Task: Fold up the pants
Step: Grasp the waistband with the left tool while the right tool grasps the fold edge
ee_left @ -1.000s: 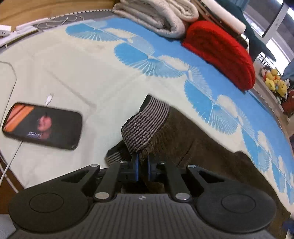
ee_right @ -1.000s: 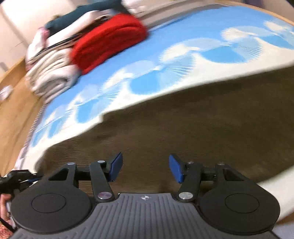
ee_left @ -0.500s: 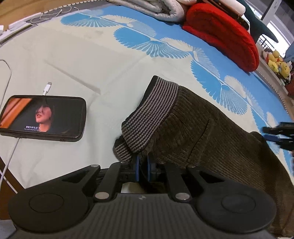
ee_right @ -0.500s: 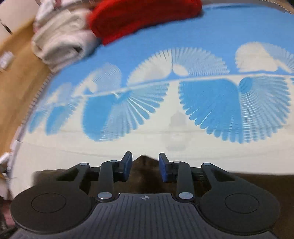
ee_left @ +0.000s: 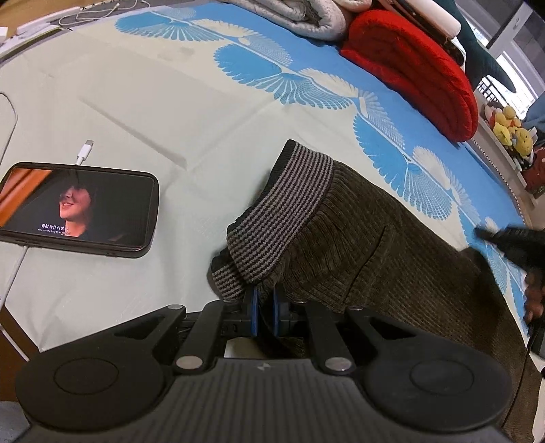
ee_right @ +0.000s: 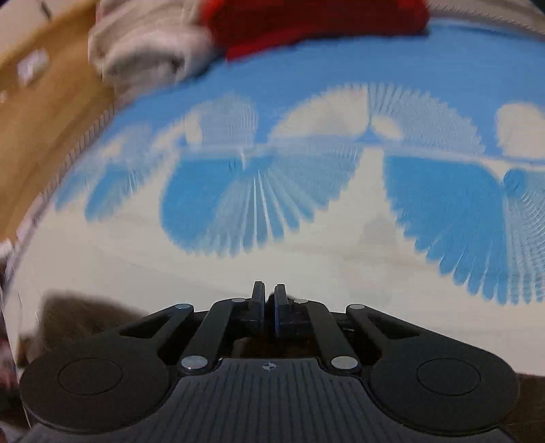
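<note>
One pair of dark olive-brown corduroy pants (ee_left: 368, 259) with a grey and black striped ribbed waistband (ee_left: 282, 218) lies across a bed covered by a cream and blue fan-patterned bedspread (ee_left: 190, 112). The waistband end is lifted and bunched near the bed's front edge. The left claw (ee_left: 265, 308) is closed narrow on the corduroy just below the waistband, its blue-padded fingers (ee_left: 253, 306) pinching a fold of fabric.

In the left wrist view, the right claw (ee_left: 504, 238) shows as a dark blur at the far edge of the pants. In its own, motion-blurred view, the right claw (ee_right: 269, 303) is drawn almost fully together; brown cloth lies beneath and to either side of it, but whether fabric is caught between the fingers cannot be told.

Beside the pants, well apart on the cream part of the bedspread, lies a black smartphone (ee_left: 76, 209) playing a video, with a white charging cable (ee_left: 83, 153) plugged in. At the far side of the bed sit a rolled red knitted blanket (ee_left: 415, 71) and a folded grey-white quilted blanket (ee_left: 296, 17). Yellow plush toys (ee_left: 511, 127) rest on a ledge beyond.
</note>
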`<state>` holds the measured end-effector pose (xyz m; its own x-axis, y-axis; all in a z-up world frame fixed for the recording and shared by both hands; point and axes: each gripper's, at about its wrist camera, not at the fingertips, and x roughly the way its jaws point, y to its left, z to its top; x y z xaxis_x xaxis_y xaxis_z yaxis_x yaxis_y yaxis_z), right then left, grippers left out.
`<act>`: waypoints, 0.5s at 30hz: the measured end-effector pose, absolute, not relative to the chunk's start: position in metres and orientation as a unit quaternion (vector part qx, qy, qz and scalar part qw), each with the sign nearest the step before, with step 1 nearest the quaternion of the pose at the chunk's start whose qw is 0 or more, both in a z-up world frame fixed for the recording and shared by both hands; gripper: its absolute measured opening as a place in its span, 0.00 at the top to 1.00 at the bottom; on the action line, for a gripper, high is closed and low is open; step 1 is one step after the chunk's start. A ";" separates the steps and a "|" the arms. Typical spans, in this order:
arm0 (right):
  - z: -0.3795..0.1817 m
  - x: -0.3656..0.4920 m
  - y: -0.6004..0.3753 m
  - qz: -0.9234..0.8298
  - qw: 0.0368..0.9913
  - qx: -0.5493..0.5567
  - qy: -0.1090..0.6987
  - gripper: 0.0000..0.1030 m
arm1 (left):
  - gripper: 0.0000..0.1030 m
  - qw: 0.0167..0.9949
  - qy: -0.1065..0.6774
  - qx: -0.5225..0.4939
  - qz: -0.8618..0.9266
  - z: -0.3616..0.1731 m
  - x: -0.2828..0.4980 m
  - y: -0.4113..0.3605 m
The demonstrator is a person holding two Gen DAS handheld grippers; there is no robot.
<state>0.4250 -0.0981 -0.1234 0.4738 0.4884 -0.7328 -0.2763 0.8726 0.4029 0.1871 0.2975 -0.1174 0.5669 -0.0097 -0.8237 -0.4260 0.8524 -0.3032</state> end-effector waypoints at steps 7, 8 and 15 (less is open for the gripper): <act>-0.118 0.453 -0.119 0.203 0.829 0.181 0.488 0.96 | 0.91 0.851 0.449 -0.243 0.122 -0.118 0.188 0.297; -0.122 0.452 -0.119 0.202 0.821 0.178 0.504 0.93 | 0.91 0.851 0.449 -0.243 0.123 -0.118 0.188 0.296; -0.152 0.440 -0.115 0.212 0.783 0.176 0.558 0.76 | 0.91 0.851 0.448 -0.243 0.123 -0.117 0.188 0.296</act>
<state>0.4403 -0.1155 -0.1515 0.2868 0.5280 -0.7994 -0.1342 0.8483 0.5122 0.1881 0.2961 -0.1174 0.5679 -0.0078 -0.8231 -0.4281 0.8512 -0.3035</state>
